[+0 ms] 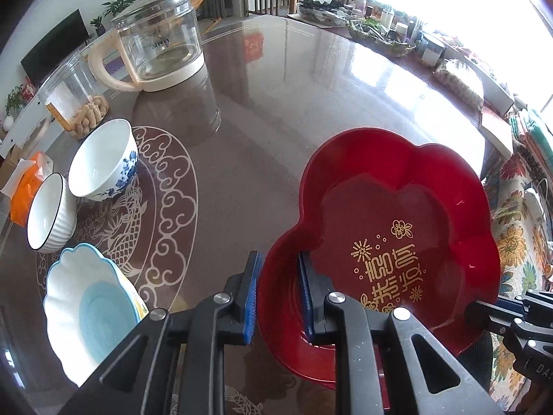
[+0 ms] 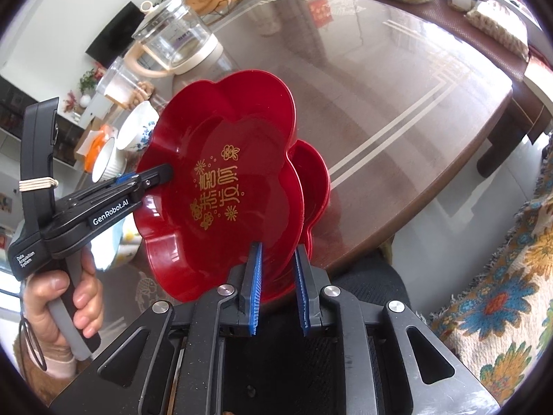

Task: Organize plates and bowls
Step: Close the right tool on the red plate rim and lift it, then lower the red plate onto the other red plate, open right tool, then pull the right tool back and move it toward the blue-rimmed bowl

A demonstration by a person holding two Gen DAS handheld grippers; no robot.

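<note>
The left tongs (image 1: pixel 279 256) stand narrow and straddle the near rim of a red flower-shaped plate (image 1: pixel 397 207). One blue pad sits outside the wall and the other inside it, so they grip that rim. In the right wrist view the same tongs reach in from the left, their tip on the plate's edge. A hand (image 2: pixel 69 297) is wrapped around the handle below them.

The right tongs (image 2: pixel 278 247) are slightly parted at the plate's near-right edge. One pad is over the inside of the dish and the other just outside. The red rim lies in the gap, and neither pad clearly presses on it.

The plate has gold characters and small gold flowers printed in its well. It lies tilted over a second red plate (image 2: pixel 312 180) of the same lobed shape, which shows from under its right side. Both are at the near edge of the glossy brown surface (image 1: pixel 276 103).

To the left, near each other, stand three pieces:
- a blue-and-white bowl (image 1: pixel 103 159)
- a ribbed white bowl (image 1: pixel 48 218) with a dark rim, just beside it
- a scalloped white dish (image 1: pixel 86 311) with a pale blue centre, nearest the camera

Behind the bowls are a clear jar (image 1: pixel 76 100) with peanuts at its bottom and a lidded glass kettle (image 1: pixel 162 45) with a cream handle. An orange tissue pack (image 1: pixel 24 186) lies at the far left edge. A floral cloth (image 2: pixel 501 311) covers the seat to the right of the surface.
</note>
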